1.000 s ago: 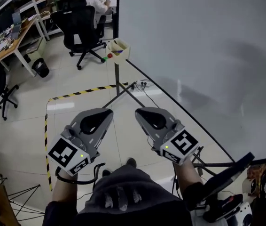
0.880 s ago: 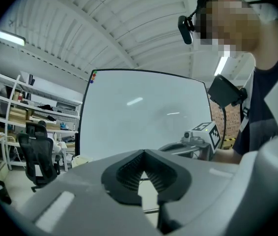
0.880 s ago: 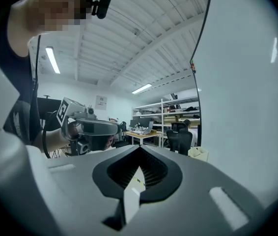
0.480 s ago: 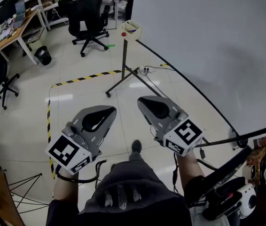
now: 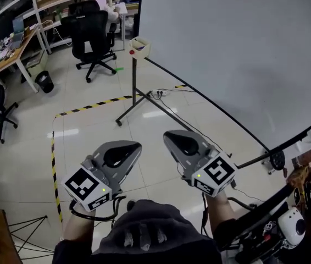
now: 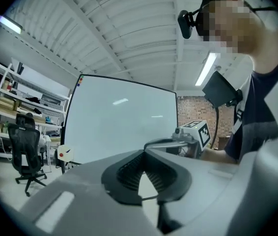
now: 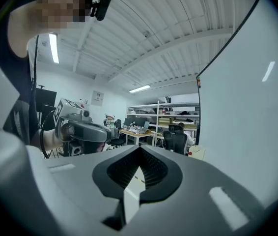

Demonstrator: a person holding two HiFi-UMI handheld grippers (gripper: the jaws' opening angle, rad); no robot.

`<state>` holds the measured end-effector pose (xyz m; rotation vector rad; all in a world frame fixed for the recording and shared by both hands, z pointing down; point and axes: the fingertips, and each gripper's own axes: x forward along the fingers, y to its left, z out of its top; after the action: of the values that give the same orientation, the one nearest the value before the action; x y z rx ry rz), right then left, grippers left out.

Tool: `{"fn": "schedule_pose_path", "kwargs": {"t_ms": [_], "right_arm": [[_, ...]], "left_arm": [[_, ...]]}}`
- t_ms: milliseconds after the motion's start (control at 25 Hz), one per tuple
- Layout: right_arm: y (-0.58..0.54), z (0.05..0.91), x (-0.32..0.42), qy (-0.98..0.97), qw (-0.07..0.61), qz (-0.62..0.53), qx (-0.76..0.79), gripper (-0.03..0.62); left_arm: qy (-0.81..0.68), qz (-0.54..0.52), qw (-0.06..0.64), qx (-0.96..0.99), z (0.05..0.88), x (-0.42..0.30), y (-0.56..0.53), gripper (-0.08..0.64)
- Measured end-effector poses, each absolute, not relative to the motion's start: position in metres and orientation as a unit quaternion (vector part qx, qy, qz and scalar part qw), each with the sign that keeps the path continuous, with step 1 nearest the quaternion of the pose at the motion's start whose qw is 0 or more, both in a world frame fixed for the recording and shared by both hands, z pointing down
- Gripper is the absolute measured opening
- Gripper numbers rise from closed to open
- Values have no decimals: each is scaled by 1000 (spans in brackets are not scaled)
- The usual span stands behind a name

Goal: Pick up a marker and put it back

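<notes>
Where whiteboard (image 5: 238,48) meets tiled floor (image 5: 29,147): marker tray (image 5: 140,47) at twelve o'clock, shifted left since earlier; left gripper (image 5: 133,146) and right gripper (image 5: 170,136), jaws together, empty.

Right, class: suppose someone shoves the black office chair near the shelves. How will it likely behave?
The black office chair would probably roll away rather than tip, since it stands on a spread star base on a glossy floor. Pushed off-centre, it may well swivel on its single column. With its tall back, a high shove might rock it first.
</notes>
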<state>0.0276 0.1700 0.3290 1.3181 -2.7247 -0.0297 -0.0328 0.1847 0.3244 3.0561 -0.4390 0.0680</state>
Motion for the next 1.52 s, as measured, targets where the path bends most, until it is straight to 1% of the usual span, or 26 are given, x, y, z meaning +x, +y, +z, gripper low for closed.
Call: {"fn": "schedule_pose_path", "kwargs": {"t_ms": [200, 440, 600, 800, 1080, 1280, 1520], "right_arm": [[215, 328, 64, -899, 47, -9, 435, 2], [268, 344, 124, -902, 39, 12, 430, 1], [298, 354, 139, -903, 37, 24, 428, 1], [304, 348, 148, -895, 38, 15, 444, 0], [311, 343, 119, -883, 38, 8, 467, 0], [308, 337, 82, -885, 52, -2, 462, 0], [311, 339, 50, -881, 59, -4, 470, 0]], "left_arm": [[-162, 13, 6, 987, 314, 2, 221, 6], [-192, 14, 15, 981, 321, 51, 258, 6], [-208, 24, 22, 978, 332, 60, 286, 6], [-216, 34, 15, 976, 331, 60, 302, 6], [-213, 18, 1, 977, 323, 20, 313, 6], [-209, -1, 18, 978, 322, -15, 306, 6], [-193, -4, 15, 981, 327, -45, 305, 6]]}}
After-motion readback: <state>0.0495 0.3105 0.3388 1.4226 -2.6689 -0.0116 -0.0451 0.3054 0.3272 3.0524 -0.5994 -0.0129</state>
